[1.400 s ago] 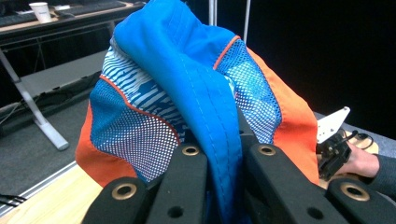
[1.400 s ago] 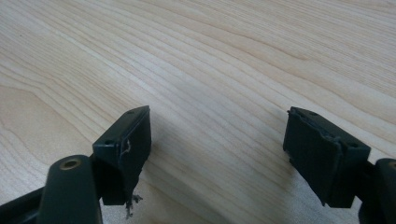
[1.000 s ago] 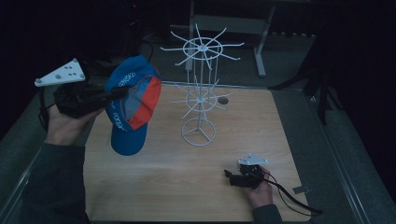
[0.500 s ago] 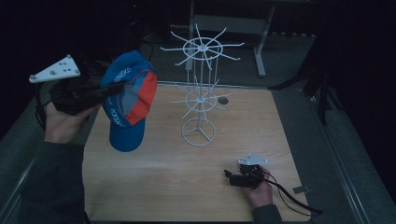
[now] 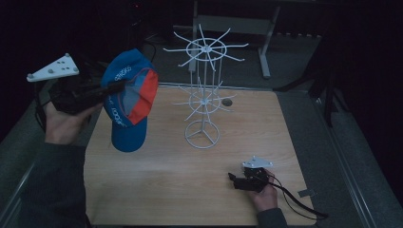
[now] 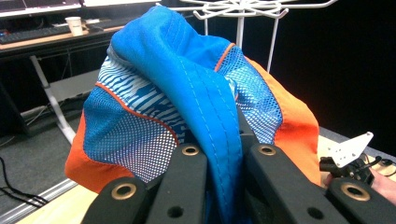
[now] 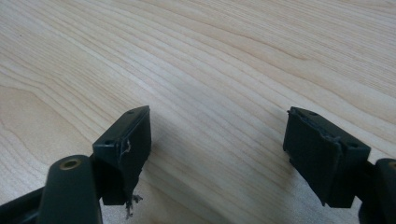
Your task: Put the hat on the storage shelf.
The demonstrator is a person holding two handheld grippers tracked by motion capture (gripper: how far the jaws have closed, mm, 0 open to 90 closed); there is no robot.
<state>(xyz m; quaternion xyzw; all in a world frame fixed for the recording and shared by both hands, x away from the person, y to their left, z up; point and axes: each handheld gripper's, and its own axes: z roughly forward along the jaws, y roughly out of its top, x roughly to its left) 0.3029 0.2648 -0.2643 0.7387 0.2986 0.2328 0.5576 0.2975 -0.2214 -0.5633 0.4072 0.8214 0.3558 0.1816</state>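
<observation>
Plainly the cap [image 5: 128, 107] is light, soft and floppy, hanging in the air left of the white wire rack [image 5: 203, 90], pinched at a fabric fold by the closed left claw [image 6: 218, 154], while the right claw [image 7: 217, 154] rests wide open and empty on the worktop [image 5: 190, 190].

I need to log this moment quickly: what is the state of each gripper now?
Left gripper: closed on the blue and orange cap, held up in the air.
Right gripper: open, holding nothing, low over the wooden table.

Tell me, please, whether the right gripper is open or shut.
Open: the right gripper rests on the wooden table, its jaws wide apart with nothing between.
</observation>
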